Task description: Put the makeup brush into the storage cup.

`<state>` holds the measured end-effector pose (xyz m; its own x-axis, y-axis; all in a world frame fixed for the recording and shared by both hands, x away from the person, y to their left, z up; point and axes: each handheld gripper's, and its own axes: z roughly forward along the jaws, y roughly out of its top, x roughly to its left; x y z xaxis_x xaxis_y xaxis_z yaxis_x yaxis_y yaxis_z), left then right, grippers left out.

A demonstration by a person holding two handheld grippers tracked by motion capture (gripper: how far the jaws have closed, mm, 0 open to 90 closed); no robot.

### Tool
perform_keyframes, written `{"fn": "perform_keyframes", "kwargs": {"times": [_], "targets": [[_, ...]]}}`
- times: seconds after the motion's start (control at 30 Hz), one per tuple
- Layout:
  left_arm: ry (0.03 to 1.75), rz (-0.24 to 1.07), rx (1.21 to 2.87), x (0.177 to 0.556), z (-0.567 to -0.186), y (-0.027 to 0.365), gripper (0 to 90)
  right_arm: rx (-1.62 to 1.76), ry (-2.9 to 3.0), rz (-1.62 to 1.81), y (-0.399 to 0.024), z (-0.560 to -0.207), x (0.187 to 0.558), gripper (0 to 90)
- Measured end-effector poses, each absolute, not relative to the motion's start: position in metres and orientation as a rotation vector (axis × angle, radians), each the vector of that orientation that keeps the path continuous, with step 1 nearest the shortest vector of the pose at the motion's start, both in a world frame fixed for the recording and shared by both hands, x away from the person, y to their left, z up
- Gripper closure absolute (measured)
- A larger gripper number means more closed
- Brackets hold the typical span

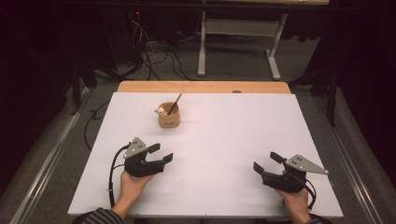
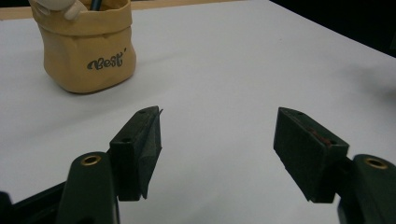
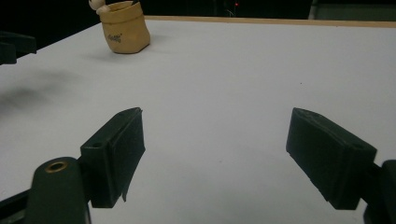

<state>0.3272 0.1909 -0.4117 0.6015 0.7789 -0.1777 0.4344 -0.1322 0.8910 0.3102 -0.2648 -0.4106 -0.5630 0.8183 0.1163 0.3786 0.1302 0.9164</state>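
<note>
While both hands rest low on the white worktop (image 1: pixel 224 140), I see my left tool (image 1: pixel 161 153) with its jaws spread wide and holding nothing, angled toward the tan pouch-shaped cup (image 1: pixel 168 115), which stands upright near the far edge, apart from it. A thin stick (image 1: pixel 176 102) leans out of the cup beside a small pale figure (image 1: pixel 161 110). My right tool (image 1: pixel 266 163) gapes too, empty, well apart from the cup.
</note>
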Motion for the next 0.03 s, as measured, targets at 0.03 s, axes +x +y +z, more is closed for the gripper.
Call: {"fn": "perform_keyframes", "kwargs": {"times": [0.03], "targets": [[0.993,0.405,1.764,0.3273,-0.4116,0.1910,32.8,1.156,1.998,1.422,-0.2645,-0.4107,0.3103,20.9]]}}
